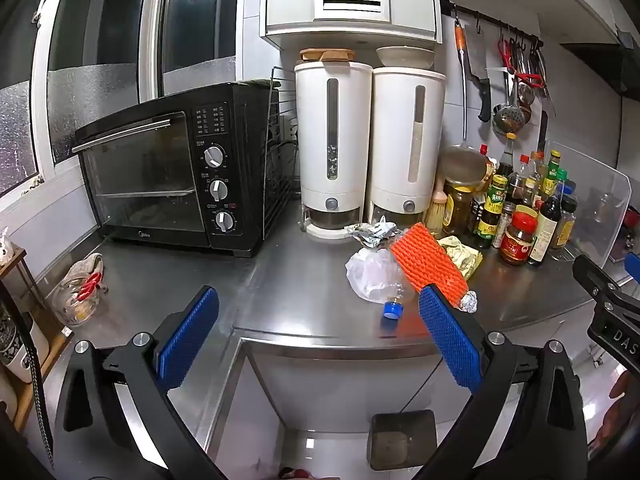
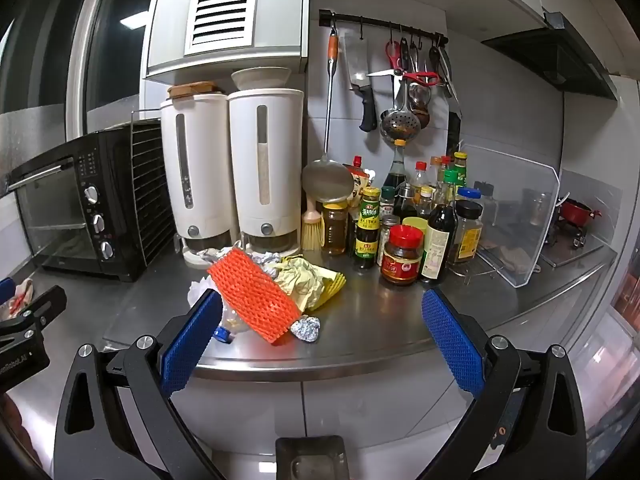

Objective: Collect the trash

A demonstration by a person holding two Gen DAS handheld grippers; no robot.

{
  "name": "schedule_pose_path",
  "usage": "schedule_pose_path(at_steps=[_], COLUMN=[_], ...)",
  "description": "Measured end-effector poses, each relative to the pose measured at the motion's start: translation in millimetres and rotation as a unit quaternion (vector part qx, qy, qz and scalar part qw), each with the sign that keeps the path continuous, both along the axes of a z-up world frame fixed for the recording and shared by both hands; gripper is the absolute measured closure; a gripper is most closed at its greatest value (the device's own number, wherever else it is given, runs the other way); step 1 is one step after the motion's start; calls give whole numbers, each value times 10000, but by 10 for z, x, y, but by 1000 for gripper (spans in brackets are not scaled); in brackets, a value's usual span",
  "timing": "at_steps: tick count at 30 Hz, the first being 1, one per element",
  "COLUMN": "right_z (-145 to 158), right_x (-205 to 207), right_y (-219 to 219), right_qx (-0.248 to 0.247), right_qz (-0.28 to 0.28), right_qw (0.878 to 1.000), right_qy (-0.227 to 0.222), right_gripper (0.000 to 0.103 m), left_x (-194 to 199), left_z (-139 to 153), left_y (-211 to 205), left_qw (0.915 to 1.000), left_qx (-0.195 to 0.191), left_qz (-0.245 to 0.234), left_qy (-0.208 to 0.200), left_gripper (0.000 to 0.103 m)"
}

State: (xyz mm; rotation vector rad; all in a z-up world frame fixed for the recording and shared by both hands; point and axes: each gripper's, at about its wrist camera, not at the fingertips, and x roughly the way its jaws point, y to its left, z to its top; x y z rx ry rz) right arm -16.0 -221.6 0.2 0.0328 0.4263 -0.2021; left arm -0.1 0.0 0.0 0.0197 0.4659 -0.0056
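A heap of trash lies near the front of the steel counter (image 1: pixel 168 280). In it are an orange foam net sleeve (image 1: pixel 428 268) (image 2: pixel 254 296), a clear plastic bag (image 1: pixel 370 276), crumpled yellow paper (image 2: pixel 302 280), a silver foil ball (image 2: pixel 306 328), a foil wrapper (image 1: pixel 370 232) and a clear bottle with a blue cap (image 1: pixel 392 310). My left gripper (image 1: pixel 316 336) is open in front of the counter edge, left of the heap. My right gripper (image 2: pixel 320 344) is open too, short of the heap, with nothing between its fingers.
A black toaster oven (image 1: pixel 168 176) stands at the back left, two white dispensers (image 2: pixel 232 172) behind the heap, several sauce bottles and jars (image 2: pixel 404 232) to its right. A clear splash shield (image 2: pixel 512 216) and a red pot stand farther right. Utensils hang on a rail.
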Motion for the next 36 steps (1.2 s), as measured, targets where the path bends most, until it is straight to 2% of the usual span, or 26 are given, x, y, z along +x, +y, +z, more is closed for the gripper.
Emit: schedule_pose_path(at_steps=[36], right_z=[-6], right_x=[48], right_y=[-37], right_qx=[129], right_qz=[7], right_qw=[9999], right_qy=[-18], right_gripper=[2], left_x=[37], left_z=[-40], left_y=[-15], left_qw=[9999], left_qx=[103], left_qz=[82], left_qy=[49], left_gripper=[8])
